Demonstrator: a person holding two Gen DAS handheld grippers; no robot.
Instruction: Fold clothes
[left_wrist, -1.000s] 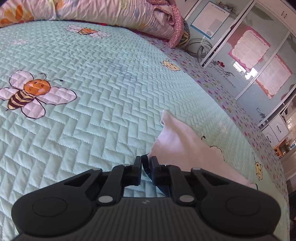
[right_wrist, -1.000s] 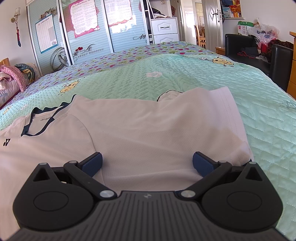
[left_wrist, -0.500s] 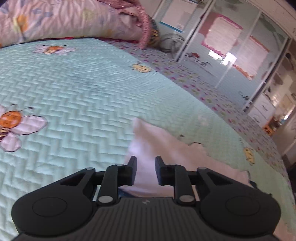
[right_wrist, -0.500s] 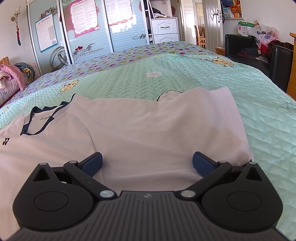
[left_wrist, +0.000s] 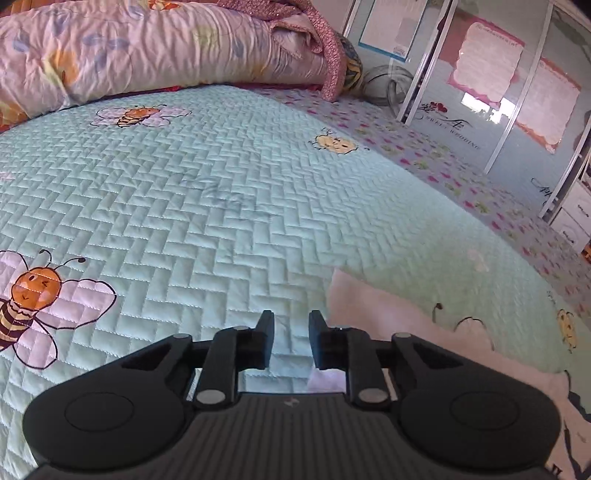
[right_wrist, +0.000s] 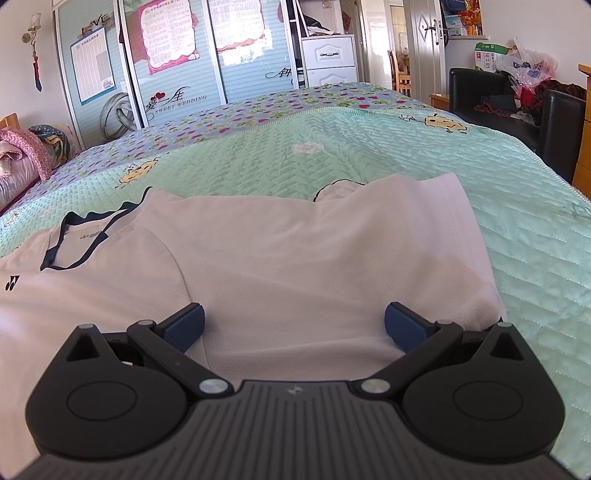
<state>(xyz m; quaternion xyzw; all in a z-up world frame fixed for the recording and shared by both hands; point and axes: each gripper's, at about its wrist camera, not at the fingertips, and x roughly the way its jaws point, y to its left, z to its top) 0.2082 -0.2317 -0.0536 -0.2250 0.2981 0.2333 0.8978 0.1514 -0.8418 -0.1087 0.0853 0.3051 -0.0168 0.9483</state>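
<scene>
I am working in a home bedroom. A bed covered by a mint-green quilted bedspread (left_wrist: 229, 206) with bee prints fills both views. A rolled floral duvet (left_wrist: 147, 48) lies at its head. Sliding wardrobe doors (right_wrist: 173, 70) line the far wall, carrying pink-framed posters and "Sweet Wedding" lettering. A white drawer unit (right_wrist: 328, 61) stands beside them. A black armchair (right_wrist: 517, 107) with piled belongings sits at the bed's right. An open door (right_wrist: 424, 48) leads to further rooms.

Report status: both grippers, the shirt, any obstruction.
Left gripper open, empty, over the quilt. Right gripper wide open above white shirt. Shirt flat. No obstruction seen.
</scene>
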